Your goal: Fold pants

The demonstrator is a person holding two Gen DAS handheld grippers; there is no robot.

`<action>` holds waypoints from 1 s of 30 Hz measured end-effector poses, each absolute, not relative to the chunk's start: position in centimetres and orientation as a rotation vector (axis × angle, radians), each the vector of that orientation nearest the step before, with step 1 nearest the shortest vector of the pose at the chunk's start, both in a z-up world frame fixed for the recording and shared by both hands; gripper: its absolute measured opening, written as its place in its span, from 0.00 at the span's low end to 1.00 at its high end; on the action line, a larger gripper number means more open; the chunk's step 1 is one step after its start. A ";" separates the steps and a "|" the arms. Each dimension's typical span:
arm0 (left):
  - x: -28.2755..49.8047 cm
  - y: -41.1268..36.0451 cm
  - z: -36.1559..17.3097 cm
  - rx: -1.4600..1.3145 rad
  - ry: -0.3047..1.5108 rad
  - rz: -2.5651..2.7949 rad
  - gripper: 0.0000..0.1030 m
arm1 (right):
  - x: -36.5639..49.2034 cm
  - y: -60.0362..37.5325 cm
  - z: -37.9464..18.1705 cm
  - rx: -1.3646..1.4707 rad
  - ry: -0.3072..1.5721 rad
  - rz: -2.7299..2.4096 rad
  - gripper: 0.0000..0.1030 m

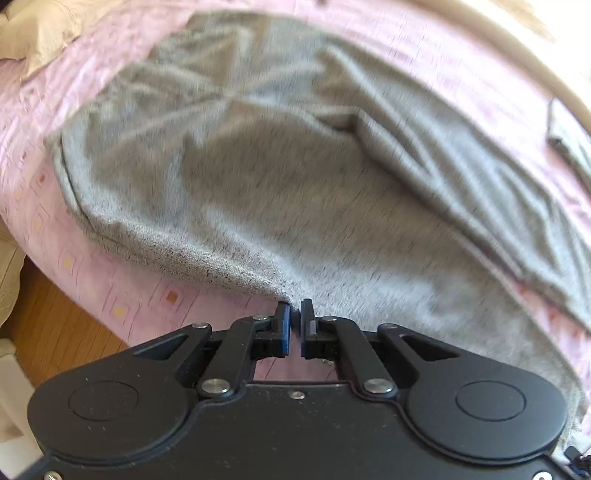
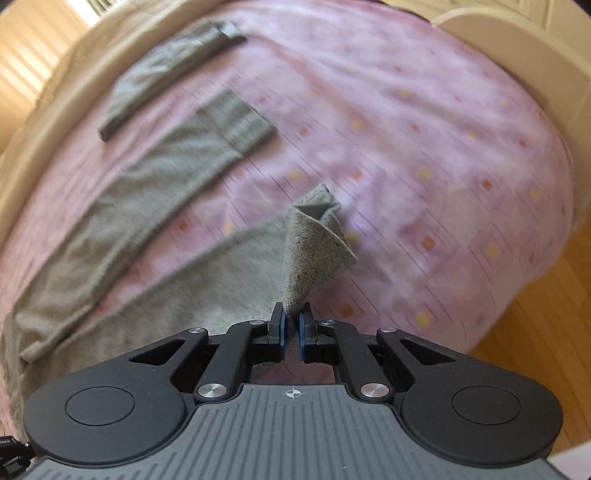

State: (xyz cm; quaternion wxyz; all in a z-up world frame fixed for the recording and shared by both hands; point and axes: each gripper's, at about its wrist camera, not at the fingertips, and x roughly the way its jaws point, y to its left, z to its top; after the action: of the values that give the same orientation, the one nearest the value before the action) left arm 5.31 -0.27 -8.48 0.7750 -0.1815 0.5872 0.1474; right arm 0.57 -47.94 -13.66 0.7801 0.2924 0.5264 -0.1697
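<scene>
Grey knit pants (image 1: 280, 192) lie spread and wrinkled on a pink patterned bedspread (image 1: 155, 306). My left gripper (image 1: 295, 308) is shut on the near edge of the pants at the waist end. In the right wrist view the pants (image 2: 155, 192) stretch away to the left. My right gripper (image 2: 292, 314) is shut on a cuff corner (image 2: 317, 243), which stands up folded above the bedspread (image 2: 424, 147). Both views are motion-blurred.
A second grey leg or strip (image 2: 166, 70) lies further left near the beige bed frame (image 2: 40, 122). A beige pillow (image 1: 40, 33) sits at the far left. Wooden floor (image 1: 55, 325) shows beyond the bed edge, also in the right wrist view (image 2: 535, 332).
</scene>
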 end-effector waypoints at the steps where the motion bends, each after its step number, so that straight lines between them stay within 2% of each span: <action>1: 4.7 -0.7 -8.4 -0.386 1.282 0.308 0.06 | 0.3 -48.3 -14.6 0.673 1.163 -0.385 0.09; 3: 4.3 -1.1 -8.4 -0.351 1.290 0.289 0.06 | -0.5 -49.4 -15.2 0.785 1.146 -0.441 0.11; 7: 4.7 -1.0 -8.9 -0.330 1.310 0.262 0.06 | -3.7 -51.4 -14.8 0.982 0.985 -0.624 0.12; 11: 4.9 -1.2 -9.2 -0.291 1.331 0.229 0.06 | -5.3 -52.0 -14.5 0.934 0.943 -0.739 0.13; 20: 5.7 -1.5 -9.6 -0.234 1.357 0.195 0.07 | -4.6 -49.0 -16.5 0.907 1.062 -0.542 0.13; 26: 5.8 -1.6 -9.3 -0.216 1.356 0.182 0.07 | -0.1 -49.4 -16.9 0.889 1.024 -0.539 0.13; 30: 5.8 -1.5 -9.5 -0.228 1.364 0.186 0.07 | -1.3 -49.7 -15.4 0.866 0.985 -0.533 0.13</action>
State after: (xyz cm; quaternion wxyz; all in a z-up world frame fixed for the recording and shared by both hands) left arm 5.83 -1.50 -9.54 0.7663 -0.1049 0.6280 0.0858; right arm -1.32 -49.67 -15.38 0.7597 0.3978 0.4524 -0.2448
